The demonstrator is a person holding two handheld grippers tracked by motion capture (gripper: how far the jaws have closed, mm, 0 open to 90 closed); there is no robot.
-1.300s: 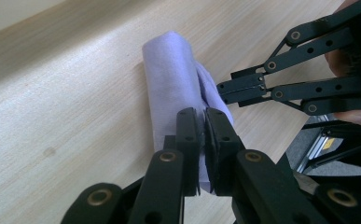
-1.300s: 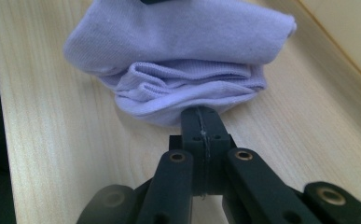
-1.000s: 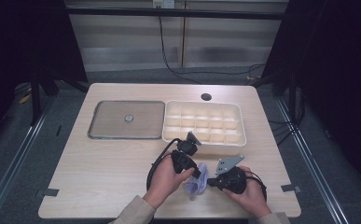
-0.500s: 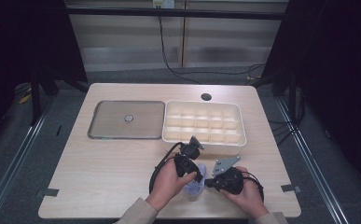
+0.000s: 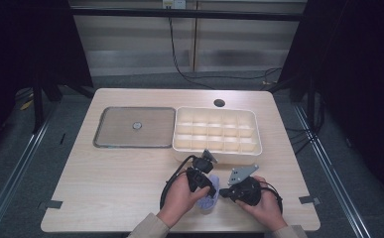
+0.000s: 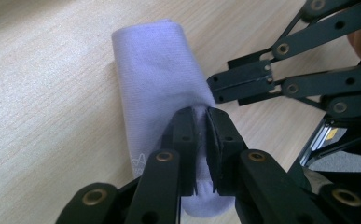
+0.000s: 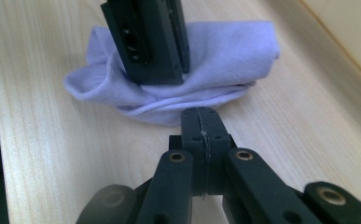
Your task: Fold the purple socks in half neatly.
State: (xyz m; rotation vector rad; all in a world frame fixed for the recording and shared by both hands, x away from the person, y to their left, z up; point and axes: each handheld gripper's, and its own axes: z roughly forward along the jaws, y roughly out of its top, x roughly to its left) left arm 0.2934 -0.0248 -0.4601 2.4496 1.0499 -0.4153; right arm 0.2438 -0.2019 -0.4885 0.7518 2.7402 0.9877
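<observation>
A lilac cloth (image 5: pixel 208 202) lies bunched and folded near the table's front edge, between the person's two hands. My left gripper (image 5: pixel 207 191) points down onto it. In the left gripper view its jaws (image 6: pixel 200 116) are shut on a raised fold of the cloth (image 6: pixel 155 70). My right gripper (image 5: pixel 223 192) lies level beside the cloth, on its right. Its jaws (image 7: pixel 201 116) are pressed together with nothing between them, and their tips sit right at the edge of the cloth (image 7: pixel 225 56). The left gripper (image 7: pixel 152 74) comes down from above into the top of the cloth.
A white tray with several compartments (image 5: pixel 214 154) stands just beyond the hands. A flat grey tray (image 5: pixel 115 136) with a small round thing (image 5: pixel 137 125) sits to its left. The table (image 5: pixel 105 188) has a cable hole (image 5: pixel 219 103) at the back.
The left hand has shifted slightly toward the near edge with the cloth, and the cloth now sits lower and more covered. The right hand has stayed still.
</observation>
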